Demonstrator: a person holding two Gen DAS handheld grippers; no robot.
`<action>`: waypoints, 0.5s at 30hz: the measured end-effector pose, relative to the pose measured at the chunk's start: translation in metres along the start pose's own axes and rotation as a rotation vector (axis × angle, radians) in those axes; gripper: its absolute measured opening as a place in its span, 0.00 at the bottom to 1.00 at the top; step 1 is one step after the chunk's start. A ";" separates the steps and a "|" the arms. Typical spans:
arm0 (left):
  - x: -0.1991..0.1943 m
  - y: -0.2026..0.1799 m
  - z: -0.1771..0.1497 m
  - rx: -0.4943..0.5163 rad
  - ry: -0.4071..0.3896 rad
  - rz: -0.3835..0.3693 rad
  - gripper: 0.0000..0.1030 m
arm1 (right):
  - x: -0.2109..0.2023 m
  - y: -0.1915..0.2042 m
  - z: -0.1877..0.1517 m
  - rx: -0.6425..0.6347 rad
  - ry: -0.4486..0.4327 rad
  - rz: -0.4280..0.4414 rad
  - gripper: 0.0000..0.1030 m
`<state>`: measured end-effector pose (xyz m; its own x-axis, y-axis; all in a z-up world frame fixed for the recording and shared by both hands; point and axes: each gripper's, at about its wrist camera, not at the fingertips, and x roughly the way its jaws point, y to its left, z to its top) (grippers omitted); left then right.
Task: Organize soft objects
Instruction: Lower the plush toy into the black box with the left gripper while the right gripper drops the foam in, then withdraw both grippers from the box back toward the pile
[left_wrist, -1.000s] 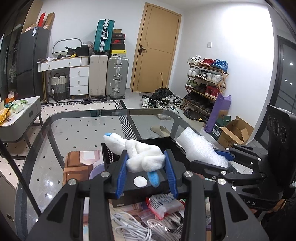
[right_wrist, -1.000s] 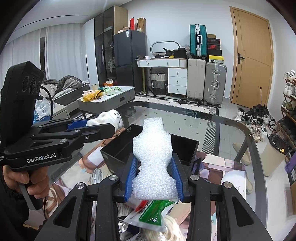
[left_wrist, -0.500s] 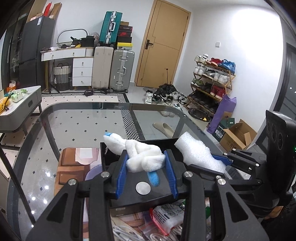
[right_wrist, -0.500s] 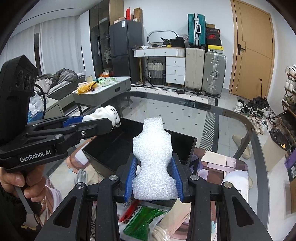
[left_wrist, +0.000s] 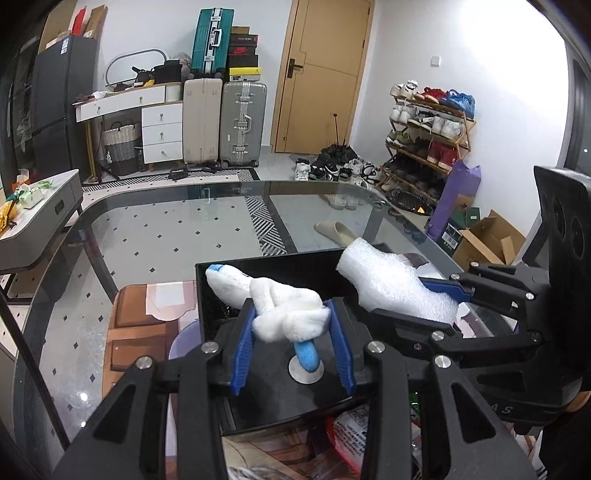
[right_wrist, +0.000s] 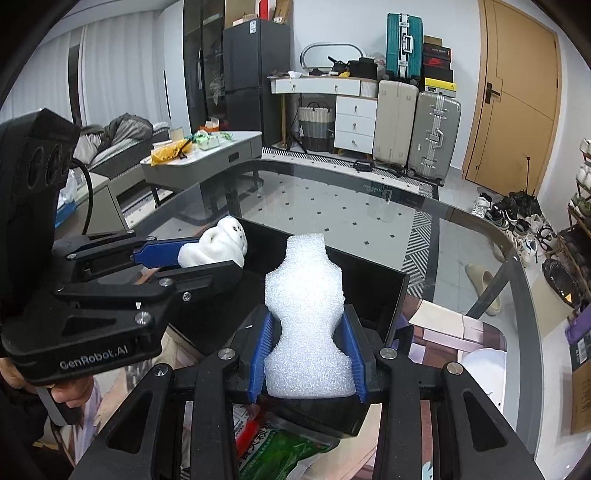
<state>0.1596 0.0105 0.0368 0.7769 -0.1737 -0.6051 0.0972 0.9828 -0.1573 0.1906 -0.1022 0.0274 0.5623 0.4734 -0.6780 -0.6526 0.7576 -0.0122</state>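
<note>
Gripping plush toy (left_wrist: 284, 314), foam piece (right_wrist: 308, 325)

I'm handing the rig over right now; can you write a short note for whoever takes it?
Left tongs: shut on the white plush toy, held above the black bin.
Right tongs: shut on the white foam piece, also over the bin, near its right side.
Done: both soft items picked up and brought over the bin on the glass table.
Left: lower and release each into the bin.
</note>
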 end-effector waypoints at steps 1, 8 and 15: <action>0.001 0.000 0.000 0.002 0.004 0.001 0.36 | 0.003 0.000 0.001 -0.004 0.005 -0.003 0.36; 0.010 0.000 -0.002 0.019 0.027 0.018 0.36 | 0.013 -0.003 0.001 -0.015 0.021 -0.031 0.36; 0.006 0.003 -0.002 0.000 0.047 0.002 0.49 | 0.002 -0.004 -0.003 -0.021 -0.021 -0.051 0.59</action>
<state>0.1634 0.0125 0.0316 0.7472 -0.1743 -0.6413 0.0958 0.9832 -0.1557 0.1927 -0.1055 0.0241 0.6055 0.4439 -0.6605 -0.6331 0.7716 -0.0618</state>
